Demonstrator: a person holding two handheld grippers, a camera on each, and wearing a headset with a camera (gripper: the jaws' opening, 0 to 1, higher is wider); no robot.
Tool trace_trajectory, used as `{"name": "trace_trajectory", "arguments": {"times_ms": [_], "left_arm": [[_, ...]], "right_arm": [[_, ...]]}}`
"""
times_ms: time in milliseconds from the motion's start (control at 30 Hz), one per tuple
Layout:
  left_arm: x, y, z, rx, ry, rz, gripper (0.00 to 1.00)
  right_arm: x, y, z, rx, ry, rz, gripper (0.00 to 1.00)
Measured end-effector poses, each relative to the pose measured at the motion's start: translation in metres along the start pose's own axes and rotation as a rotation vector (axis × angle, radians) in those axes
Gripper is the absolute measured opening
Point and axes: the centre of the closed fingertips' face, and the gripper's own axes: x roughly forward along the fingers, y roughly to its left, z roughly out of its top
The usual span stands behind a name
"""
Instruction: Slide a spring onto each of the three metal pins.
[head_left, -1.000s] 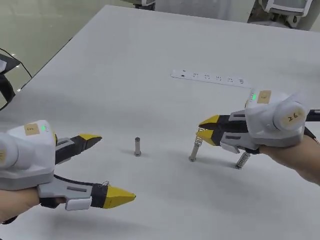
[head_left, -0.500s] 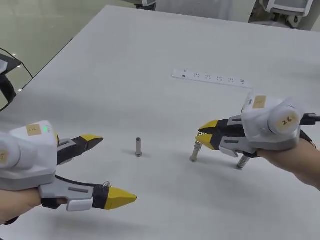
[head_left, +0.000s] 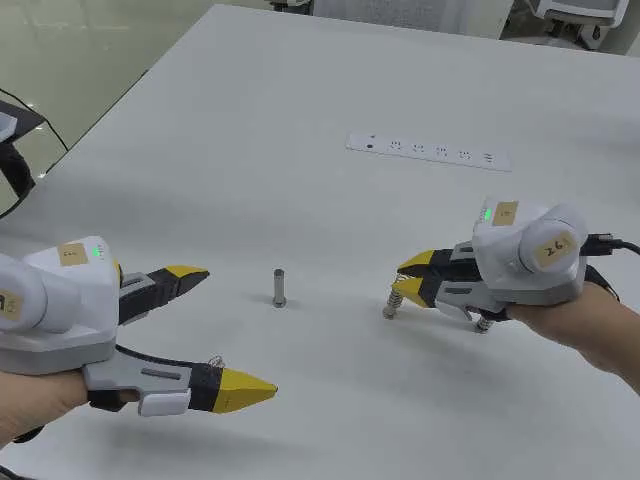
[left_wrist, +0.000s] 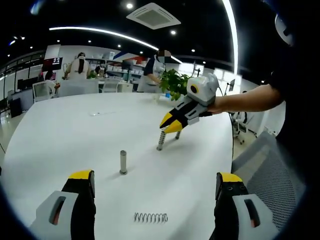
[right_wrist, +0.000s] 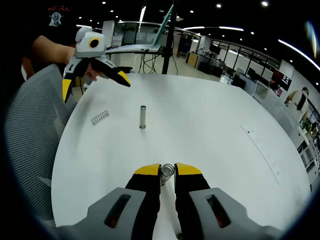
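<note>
Your right gripper (head_left: 405, 277) has its jaws clenched on the small silver coil spring (right_wrist: 167, 170) over the slim metal pin (head_left: 387, 313) right of centre, so any sideways pull could topple it, while your left gripper (head_left: 240, 330) holds its jaws released near a loose spare spring (left_wrist: 150, 217) lower left.

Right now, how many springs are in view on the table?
3. A loose spring lies by the open left gripper; a second spring sits on the middle pin, pinched by the right gripper; a third spring peeks from beneath that gripper, mostly hidden.

Third pin (head_left: 483, 323) largely behind right claw (head_left: 405, 277)
</note>
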Motion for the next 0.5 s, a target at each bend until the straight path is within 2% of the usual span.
{"name": "trace_trajectory", "arguments": {"times_ms": [500], "left_arm": [[-0.001, 0.001, 0.002, -0.003, -0.007, 0.005, 0.98]], "right_arm": [[0.009, 0.006, -0.012, 0.014, 0.023, 0.011, 0.08]]}}
